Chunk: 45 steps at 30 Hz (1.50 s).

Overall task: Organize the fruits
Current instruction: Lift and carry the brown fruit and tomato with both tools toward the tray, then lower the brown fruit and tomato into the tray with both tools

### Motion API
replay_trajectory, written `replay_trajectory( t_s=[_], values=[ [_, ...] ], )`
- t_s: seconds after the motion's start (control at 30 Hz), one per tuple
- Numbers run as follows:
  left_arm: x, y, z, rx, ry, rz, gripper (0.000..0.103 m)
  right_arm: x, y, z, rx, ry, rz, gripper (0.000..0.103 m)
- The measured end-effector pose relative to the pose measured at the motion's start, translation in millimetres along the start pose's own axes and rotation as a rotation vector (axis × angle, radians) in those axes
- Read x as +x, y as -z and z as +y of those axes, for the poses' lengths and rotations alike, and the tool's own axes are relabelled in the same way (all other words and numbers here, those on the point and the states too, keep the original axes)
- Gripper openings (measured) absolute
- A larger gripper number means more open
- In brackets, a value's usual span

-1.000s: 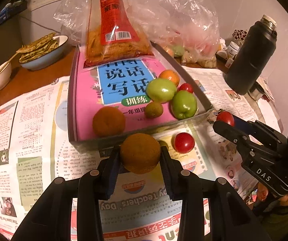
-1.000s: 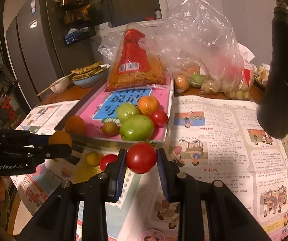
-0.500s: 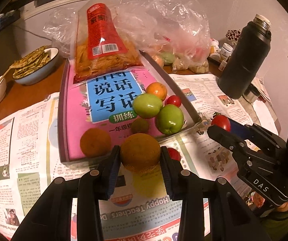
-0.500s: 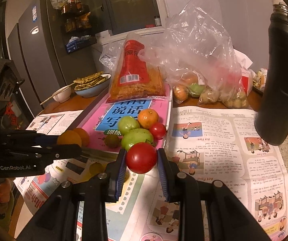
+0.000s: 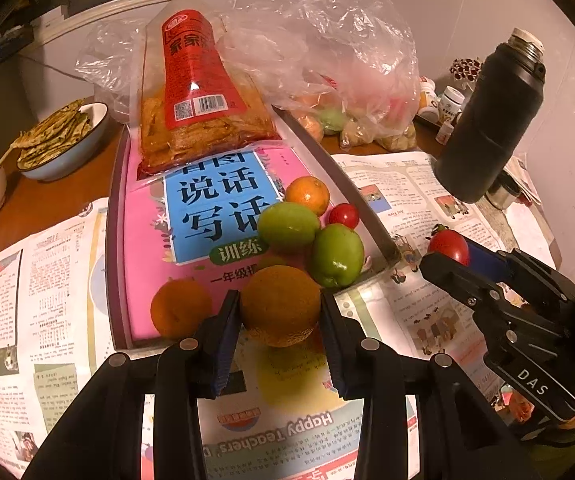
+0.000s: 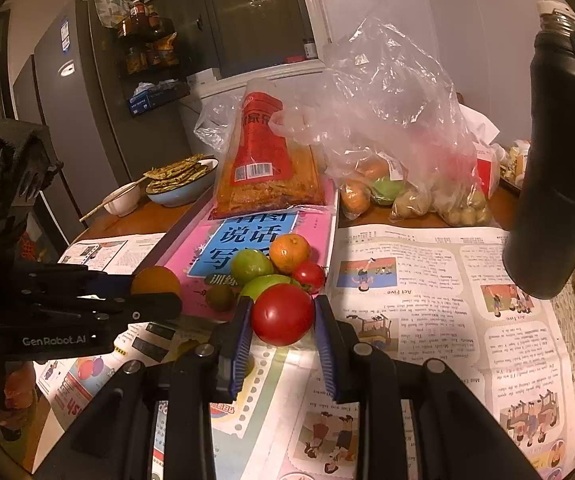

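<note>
Over the tray's [image 5: 116, 240] near edge I carry an orange [image 5: 280, 305] clamped in my left gripper [image 5: 280, 316] and a tomato [image 6: 283, 313] clamped in my right gripper [image 6: 283, 320], probably to set both beside the fruit there.

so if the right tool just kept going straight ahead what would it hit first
Probably the green fruit at the tray's near end, directly behind the tomato held in the right tool; whether it clears the tray edge is unclear.
</note>
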<state>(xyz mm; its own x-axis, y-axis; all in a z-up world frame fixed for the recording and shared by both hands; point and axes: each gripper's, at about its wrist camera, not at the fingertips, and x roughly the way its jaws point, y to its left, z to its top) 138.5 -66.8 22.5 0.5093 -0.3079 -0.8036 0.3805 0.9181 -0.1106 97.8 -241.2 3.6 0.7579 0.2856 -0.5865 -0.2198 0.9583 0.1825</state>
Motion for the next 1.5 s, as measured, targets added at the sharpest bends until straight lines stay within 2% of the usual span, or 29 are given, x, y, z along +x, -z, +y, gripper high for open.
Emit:
replay_trajectory(
  t_s=[0.8, 1.5],
  values=[
    [15.5, -16.0, 10.9, -0.016, -0.014, -0.004, 0.040, 8.4, -24.7, -7.3, -0.019, 0.006, -0.015, 0.031],
    [44.8, -15.3, -16.3, 0.065, 0.030, 0.054, 0.040, 42.3, -21.0, -9.0, -0.016, -0.008, 0.044, 0.031]
  ],
)
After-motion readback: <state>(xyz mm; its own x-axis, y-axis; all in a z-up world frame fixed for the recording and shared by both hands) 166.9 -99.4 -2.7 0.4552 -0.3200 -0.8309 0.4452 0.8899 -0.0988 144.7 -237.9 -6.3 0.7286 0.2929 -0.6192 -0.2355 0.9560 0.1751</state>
